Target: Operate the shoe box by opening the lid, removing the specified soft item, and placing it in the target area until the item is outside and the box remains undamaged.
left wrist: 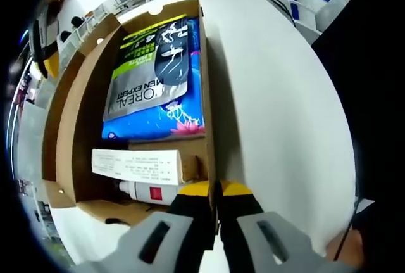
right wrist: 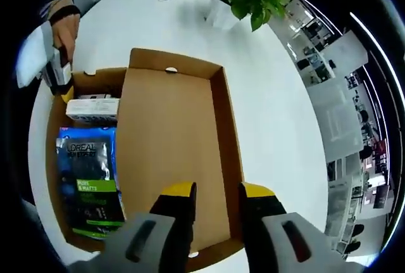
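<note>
The shoe box (right wrist: 95, 159) lies open on the white table (right wrist: 272, 114), lid (right wrist: 171, 159) folded back. Left gripper (left wrist: 214, 206) clenches the box's wall. Right gripper (right wrist: 217, 200), jaws parted, hovers over the lid. A L'Oreal pouch (left wrist: 152, 67), probably the soft item, lies inside beside 1 white carton (left wrist: 136, 165).

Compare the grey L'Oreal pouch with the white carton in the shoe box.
The pouch is a soft grey and green bag with large lettering; the carton is a stiff white box with small print. The pouch looks larger than the carton. The pouch lies on a blue pack; the carton sits beside that pack, over a white bottle. Both lie flat inside the open box.
</note>
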Action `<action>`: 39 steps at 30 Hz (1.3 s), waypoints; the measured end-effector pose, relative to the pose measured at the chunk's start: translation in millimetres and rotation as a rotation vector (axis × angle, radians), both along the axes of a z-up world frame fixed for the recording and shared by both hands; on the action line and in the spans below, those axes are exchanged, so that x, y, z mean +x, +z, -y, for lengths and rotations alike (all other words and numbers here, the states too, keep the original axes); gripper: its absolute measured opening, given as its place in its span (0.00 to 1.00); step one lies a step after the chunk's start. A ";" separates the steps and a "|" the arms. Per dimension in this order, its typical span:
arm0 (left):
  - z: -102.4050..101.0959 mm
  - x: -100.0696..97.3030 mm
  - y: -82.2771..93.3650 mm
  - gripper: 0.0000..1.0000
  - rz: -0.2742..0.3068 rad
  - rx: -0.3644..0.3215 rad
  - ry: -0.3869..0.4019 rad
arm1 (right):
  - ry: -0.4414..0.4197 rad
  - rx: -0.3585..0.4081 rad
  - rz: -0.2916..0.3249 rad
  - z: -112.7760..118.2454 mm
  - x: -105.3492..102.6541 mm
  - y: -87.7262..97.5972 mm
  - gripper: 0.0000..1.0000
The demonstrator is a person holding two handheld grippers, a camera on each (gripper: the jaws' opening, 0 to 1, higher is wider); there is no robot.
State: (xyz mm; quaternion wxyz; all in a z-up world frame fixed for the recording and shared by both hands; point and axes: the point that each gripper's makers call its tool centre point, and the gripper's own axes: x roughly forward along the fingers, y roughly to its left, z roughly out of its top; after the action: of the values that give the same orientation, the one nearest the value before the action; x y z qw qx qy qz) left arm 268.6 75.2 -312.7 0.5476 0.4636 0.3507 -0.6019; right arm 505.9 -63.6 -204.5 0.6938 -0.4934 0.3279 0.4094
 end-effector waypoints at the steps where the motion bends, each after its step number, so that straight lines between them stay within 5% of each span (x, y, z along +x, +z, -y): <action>1: 0.0 0.0 0.0 0.02 0.001 0.001 -0.001 | 0.000 0.002 0.000 0.0 -2.2 0.2 0.28; 20: -1.5 -0.5 1.0 0.02 -0.039 0.058 0.062 | 0.108 0.114 0.038 -21.8 -62.6 18.6 0.31; 39: -6.3 -5.2 -1.0 0.02 -0.052 0.118 0.117 | 0.163 0.224 0.098 -15.5 -140.6 40.0 0.36</action>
State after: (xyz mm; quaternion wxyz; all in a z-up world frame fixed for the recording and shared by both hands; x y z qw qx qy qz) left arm 263.4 81.5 -313.8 0.5442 0.4579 0.4263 -0.5590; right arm 365.3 -48.1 -164.6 0.7242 -0.4574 0.2049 0.4736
